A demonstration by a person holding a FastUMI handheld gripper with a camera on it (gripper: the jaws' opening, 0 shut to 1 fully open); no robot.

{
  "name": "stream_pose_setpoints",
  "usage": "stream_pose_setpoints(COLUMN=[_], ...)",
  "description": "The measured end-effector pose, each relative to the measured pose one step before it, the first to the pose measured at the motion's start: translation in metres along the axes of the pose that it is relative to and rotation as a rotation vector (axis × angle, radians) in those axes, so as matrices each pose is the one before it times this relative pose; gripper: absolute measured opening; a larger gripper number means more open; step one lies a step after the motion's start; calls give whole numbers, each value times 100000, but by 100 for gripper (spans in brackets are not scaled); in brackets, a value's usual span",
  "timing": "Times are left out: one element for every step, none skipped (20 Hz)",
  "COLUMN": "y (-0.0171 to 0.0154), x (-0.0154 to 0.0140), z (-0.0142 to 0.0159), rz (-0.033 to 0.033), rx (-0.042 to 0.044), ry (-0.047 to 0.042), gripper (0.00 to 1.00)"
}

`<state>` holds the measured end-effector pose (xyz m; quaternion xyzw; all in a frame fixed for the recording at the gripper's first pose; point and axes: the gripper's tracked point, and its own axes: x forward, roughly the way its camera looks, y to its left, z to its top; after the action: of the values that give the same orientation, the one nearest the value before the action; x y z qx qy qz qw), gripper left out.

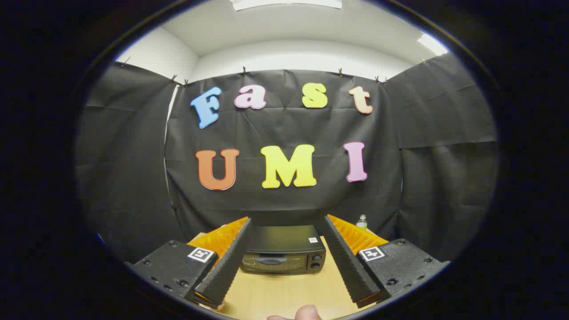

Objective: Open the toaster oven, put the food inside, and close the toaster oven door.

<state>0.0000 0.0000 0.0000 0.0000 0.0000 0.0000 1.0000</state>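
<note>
Facing the toaster oven, which sits door shut at the far edge of the table, the gripper hangs spread and empty, well short of the door handle, apparently aligned for approach.

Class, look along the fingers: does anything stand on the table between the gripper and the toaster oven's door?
Nothing visible does. The gripper is open, its fingers spread apart, and bare table runs between them up to the toaster oven, whose door is closed. A small bottle stands behind, off to the side.
</note>
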Motion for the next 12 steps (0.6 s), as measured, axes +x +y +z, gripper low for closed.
stream_pose_setpoints(y=[-60, -67, -34, 19, 103, -75, -37, 46, -14, -81, 43, -38], x=[-58, 27, 18, -23, -17, 82, 22, 48, -43, 84, 20, 85], z=[-66, 180, 4, 42, 12, 67, -192, -16, -56, 82, -25, -47], rz=[-338, -236, -258, 68, 216, -168, 169, 89, 48, -175, 3, 40], rx=[-54, -382, -430, -198, -49, 83, 421, 224, -82, 81, 76, -7], ry=[99, -52, -34, 239, -330, 371, 196, 322, 71, -52, 105, 207], gripper=[100, 100, 100, 100, 100, 100, 100, 100, 100, 100, 100, 100])
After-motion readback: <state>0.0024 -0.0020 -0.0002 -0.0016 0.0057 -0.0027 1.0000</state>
